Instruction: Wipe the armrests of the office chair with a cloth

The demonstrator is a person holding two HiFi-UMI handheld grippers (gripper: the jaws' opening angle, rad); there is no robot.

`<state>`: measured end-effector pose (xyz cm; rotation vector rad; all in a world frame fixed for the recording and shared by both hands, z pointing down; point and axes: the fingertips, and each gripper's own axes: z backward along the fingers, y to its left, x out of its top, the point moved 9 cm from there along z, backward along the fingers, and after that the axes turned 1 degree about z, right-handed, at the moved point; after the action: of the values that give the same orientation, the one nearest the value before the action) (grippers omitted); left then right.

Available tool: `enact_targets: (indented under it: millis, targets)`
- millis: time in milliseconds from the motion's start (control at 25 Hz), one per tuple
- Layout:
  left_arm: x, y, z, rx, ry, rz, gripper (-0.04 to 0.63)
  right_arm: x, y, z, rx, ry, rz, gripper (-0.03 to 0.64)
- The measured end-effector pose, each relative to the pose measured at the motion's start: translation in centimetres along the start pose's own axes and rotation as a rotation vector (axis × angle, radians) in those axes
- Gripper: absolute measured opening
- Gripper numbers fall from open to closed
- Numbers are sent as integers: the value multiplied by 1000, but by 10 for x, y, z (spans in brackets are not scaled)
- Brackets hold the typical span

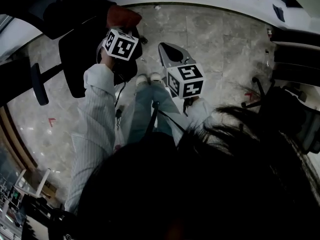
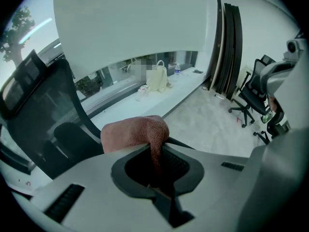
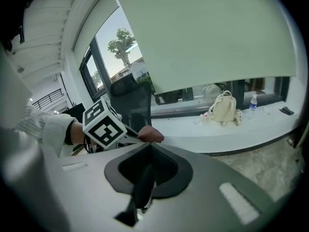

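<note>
Pale stone floor [image 1: 215, 39] lies under an office corner. The left claw [image 2: 159, 146] pinches a reddish cloth [image 2: 135, 132] just short of the black office chair [image 2: 43, 105]. The right claw [image 3: 145, 146] is closed and empty. This looks like the approach step; next, the cloth needs pressing onto an armrest [image 1: 39, 84], which only the head view shows plainly.

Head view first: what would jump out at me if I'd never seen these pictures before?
Two black-and-white patterned cubes pop out in the middle, the left cube and the right cube, one on each claw. Next comes the reddish-brown cloth pinched in the left claw, right next to the black office chair. Behind, a cream bag sits on the white window ledge.
</note>
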<state>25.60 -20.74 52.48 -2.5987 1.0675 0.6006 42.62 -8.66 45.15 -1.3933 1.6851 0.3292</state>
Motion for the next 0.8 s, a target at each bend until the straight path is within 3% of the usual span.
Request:
enact_targets:
  millis: [200, 800]
  targets:
    - [-24, -40, 22, -51, 6, -28, 32, 1, 13, 12, 22, -24, 20, 2]
    - [-86, -104, 74, -58, -3, 9, 32, -10, 49, 48, 91, -51, 66, 2]
